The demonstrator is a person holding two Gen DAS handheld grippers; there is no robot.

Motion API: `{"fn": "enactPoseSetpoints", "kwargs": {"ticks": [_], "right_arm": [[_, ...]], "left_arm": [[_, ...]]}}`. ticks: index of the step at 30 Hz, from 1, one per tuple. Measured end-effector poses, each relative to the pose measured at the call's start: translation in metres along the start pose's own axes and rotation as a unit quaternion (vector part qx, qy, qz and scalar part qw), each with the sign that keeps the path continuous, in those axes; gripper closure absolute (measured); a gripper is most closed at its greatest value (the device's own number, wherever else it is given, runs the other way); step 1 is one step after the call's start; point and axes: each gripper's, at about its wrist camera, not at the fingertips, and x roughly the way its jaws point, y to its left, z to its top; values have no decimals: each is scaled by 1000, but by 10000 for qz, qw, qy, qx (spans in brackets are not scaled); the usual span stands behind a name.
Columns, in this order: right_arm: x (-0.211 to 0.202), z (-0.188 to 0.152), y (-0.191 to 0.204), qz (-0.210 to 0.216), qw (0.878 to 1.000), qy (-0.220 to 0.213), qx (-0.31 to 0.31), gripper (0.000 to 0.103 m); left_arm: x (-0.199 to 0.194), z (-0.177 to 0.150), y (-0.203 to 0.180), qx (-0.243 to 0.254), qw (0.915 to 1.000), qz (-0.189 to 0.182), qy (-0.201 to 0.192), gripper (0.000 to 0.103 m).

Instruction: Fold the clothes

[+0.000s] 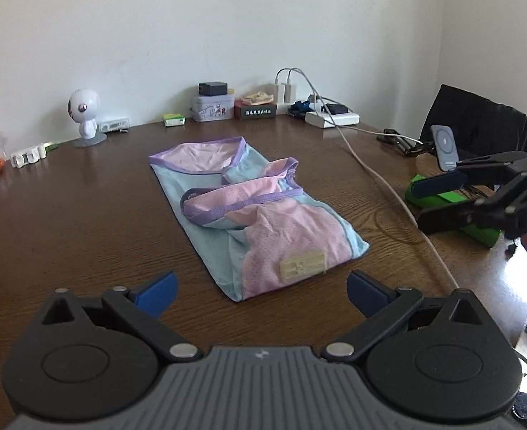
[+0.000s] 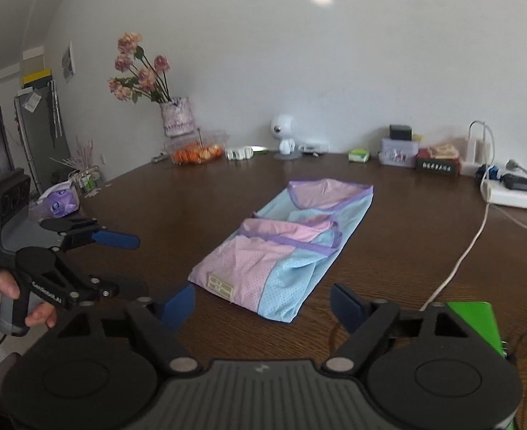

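The pink-and-light-blue mesh garment with purple trim (image 1: 260,215) lay on the dark brown wooden desk (image 1: 84,215), roughly mid-desk, already folded lengthwise into a long strip, its cream label patch (image 1: 303,265) at the near end and its purple-edged neckline at the far end. The left claw (image 1: 261,288) stood wide and empty just short of the near hem, blue pads either side of it without touching cloth. The right claw (image 2: 261,304) was also apart and empty, its pads clear of the near hem; nothing lay between them. Judged step: take the near end and fold it toward the far end to halve the strip. To do this well, each claw should pinch one near corner through all layers, since the loose armhole loops in the middle could slip out if only the top layer were caught. Lift low, carry both corners evenly, and lay the hem square to the far neckline. Risk noted: the white charging cable (image 1: 381,186) ran along the right of the garment and could snag the right claw.
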Motion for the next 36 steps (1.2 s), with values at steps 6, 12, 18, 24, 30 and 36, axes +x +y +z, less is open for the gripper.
{"fn": "enactPoseSetpoints", "kwargs": {"ticks": [6,12,18,24,30,36], "right_arm": [[60,2,-10,223,9975,666,-52,37],[73,-1,-7,170,9956,894,-214,77],[71,-1,-1,327,9944,963,-274,95],[49,-14,16,418,9934,1014,-332,96],[-3,-44,50,488,9915,1091,-504,96],[-47,-73,81,521,9903,1110,-653,96]], "left_arm": [[35,8,4,399,9980,-333,365,35],[45,-1,1,622,9961,-466,414,74],[41,3,6,391,9966,-491,526,91],[12,-14,-4,277,9960,-550,648,93],[-38,-50,-35,419,9950,-634,646,93],[-82,-82,-58,372,9951,-690,604,93]]}}
